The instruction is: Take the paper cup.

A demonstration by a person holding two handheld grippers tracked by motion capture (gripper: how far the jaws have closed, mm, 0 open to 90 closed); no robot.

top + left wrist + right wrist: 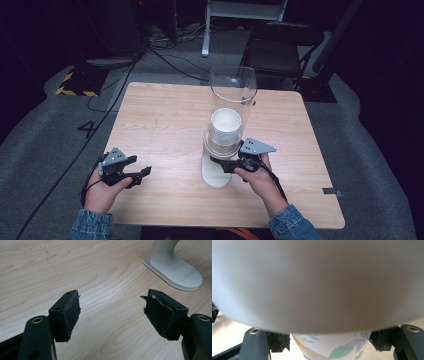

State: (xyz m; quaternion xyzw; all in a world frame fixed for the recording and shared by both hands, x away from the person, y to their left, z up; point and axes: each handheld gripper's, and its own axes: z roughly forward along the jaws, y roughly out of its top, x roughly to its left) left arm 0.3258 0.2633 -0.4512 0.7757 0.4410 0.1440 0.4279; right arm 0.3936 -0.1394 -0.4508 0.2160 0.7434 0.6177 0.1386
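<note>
Dark room, light wooden table (165, 125). Upright cup dispenser (231, 100) near centre, axis vertical. Right gripper (231, 164) at its lower end, jaws flanking floral paper cup (332, 346); contact unclear. Left gripper (134, 175) wide open, empty, well left.

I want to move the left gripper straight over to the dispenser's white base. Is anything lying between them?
Nothing: bare wood separates the left gripper from the white base, as the left gripper view shows.

black number "4" marked on grey floor (30, 150), left of table (150, 115)
</note>
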